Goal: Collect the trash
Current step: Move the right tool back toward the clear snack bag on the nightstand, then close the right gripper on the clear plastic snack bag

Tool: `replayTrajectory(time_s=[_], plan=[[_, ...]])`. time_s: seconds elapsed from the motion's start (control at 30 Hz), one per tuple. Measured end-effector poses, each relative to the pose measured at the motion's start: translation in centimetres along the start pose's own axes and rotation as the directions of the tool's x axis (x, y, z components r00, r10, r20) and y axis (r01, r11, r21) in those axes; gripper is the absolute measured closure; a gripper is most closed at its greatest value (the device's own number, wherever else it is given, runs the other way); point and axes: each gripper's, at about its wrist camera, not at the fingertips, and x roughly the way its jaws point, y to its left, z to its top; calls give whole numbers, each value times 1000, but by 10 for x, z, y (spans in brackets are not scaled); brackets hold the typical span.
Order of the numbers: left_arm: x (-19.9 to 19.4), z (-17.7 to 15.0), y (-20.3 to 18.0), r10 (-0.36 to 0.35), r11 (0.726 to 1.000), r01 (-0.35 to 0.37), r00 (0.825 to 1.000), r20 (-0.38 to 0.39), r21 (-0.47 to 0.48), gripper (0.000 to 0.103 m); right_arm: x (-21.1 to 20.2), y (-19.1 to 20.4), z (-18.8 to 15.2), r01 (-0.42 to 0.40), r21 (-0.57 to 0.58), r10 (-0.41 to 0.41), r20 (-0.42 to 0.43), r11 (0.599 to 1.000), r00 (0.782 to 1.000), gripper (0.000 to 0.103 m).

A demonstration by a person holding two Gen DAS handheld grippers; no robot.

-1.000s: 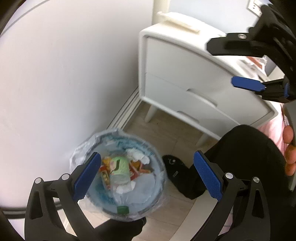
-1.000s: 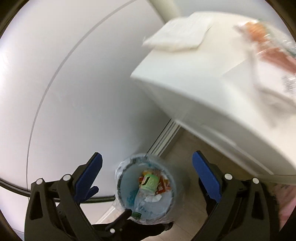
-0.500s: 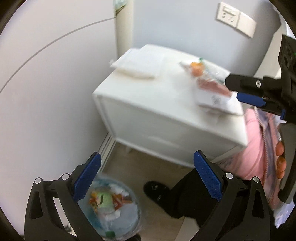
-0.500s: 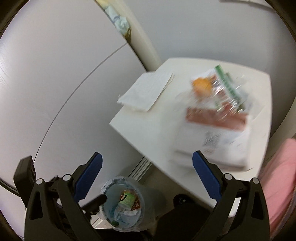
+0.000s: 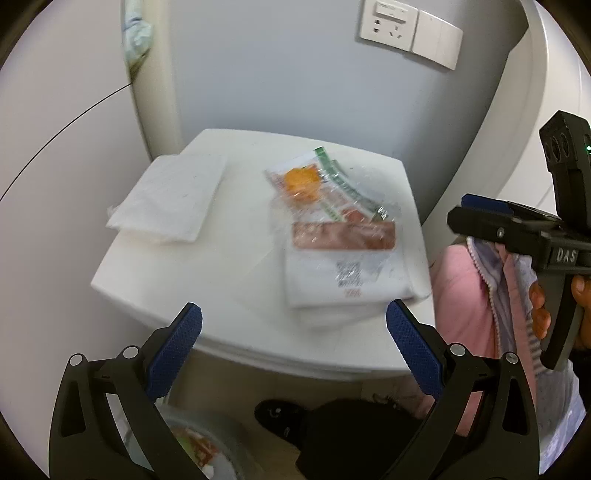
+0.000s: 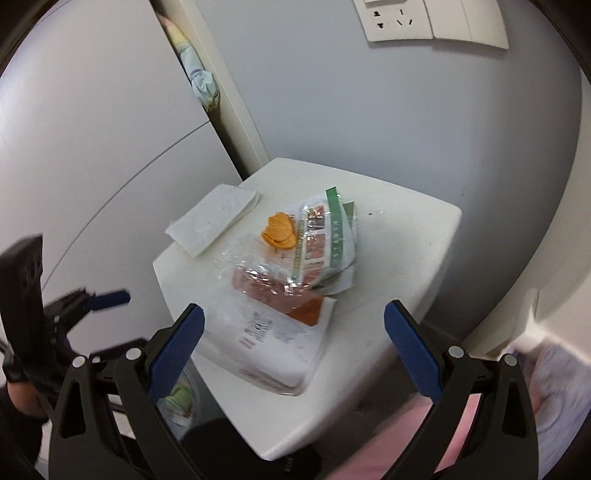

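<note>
Both held above the nightstand (image 5: 229,266), left gripper (image 5: 293,328) and right gripper (image 6: 293,326) spread wide, empty, angled down at the wrappers (image 6: 295,258)

Even, soft indoor light; no hard shadows. Motion blur throughout, glare on crinkled clear plastic wrapper (image 5: 334,206). Fisheye bending, dark corners.

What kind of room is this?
Probably a bedroom: a white nightstand stands against the wall under a power socket, with pink bedding beside it and snack wrappers on top.
</note>
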Motion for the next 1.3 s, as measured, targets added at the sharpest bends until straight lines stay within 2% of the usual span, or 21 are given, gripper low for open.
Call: replayTrajectory(time_s=[0.2, 0.43, 0.63, 0.9, 0.93, 0.97, 1.03, 1.13, 1.23, 1.3], plan=[[22, 17, -10, -25, 1000, 25, 1000, -18, -12, 6, 13, -15, 19, -55, 50, 58, -65, 997, 996, 8], [39, 30, -24, -45, 997, 45, 999, -7, -57, 6, 55, -27, 72, -110, 179, 140, -164, 978, 976, 8], [51, 44, -28, -46, 988, 46, 999, 3, -147, 6, 95, -25, 103, -129, 138, 159, -235, 982, 959, 8], [70, 50, -21, -11, 969, 7, 1000, -15, -247, 6, 134, -21, 115, -195, 126, 226, -316, 973, 921, 8], [71, 50, -20, -10, 968, 5, 1000, -17, -249, 6, 137, -20, 116, -197, 120, 226, -321, 973, 920, 10], [72, 50, -21, -3, 968, -1, 1000, -16, -250, 6, 140, -20, 117, -199, 117, 227, -326, 973, 918, 18], [74, 48, -22, 17, 968, -20, 1000, -15, -249, 6, 147, -18, 119, -205, 107, 230, -338, 973, 913, 27], [79, 48, -20, 21, 964, -26, 1000, -22, -264, 6, 154, -16, 121, -197, 68, 208, -349, 978, 914, 27], [84, 49, -16, 33, 959, -38, 999, -21, -282, 6, 158, -14, 121, -200, 47, 203, -356, 979, 912, 39], [86, 49, -14, 42, 954, -46, 999, -19, -295, 6, 160, -13, 121, -198, 29, 195, -356, 980, 914, 42]])
